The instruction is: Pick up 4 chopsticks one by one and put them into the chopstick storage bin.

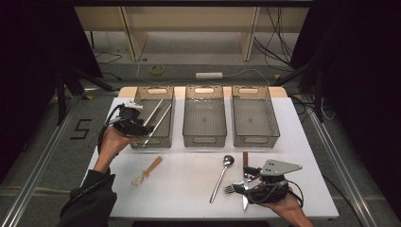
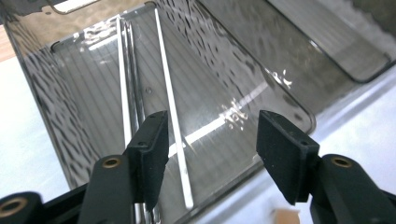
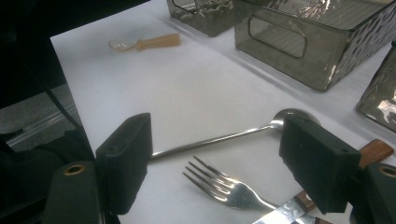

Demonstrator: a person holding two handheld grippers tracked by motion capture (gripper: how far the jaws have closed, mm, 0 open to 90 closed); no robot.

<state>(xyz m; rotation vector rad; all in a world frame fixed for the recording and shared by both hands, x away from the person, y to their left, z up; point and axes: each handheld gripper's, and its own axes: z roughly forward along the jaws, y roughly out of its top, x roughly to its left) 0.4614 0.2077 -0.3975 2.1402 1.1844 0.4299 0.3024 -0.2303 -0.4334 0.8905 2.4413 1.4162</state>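
My left gripper (image 1: 138,126) (image 2: 212,135) hangs open over the near end of the left smoky plastic bin (image 1: 166,101) (image 2: 42,107). Nothing is between its jaws. Thin metal chopsticks (image 1: 158,116) (image 2: 170,107) lie lengthwise in that bin. My right gripper (image 1: 241,187) (image 3: 217,140) is open low over the table's front right. A metal fork (image 1: 230,188) (image 3: 224,186) lies just beneath its jaws, untouched. A long metal spoon (image 1: 222,177) (image 3: 219,138) lies beside the fork, and a wooden-handled knife (image 1: 245,163) (image 3: 373,151) lies next to them.
A middle bin (image 1: 204,139) and a right bin (image 1: 254,139) stand in a row with the left one at the table's far side. A small clear spoon with a tan handle (image 1: 147,171) (image 3: 144,43) lies front left. The white table's front edge is near my right hand.
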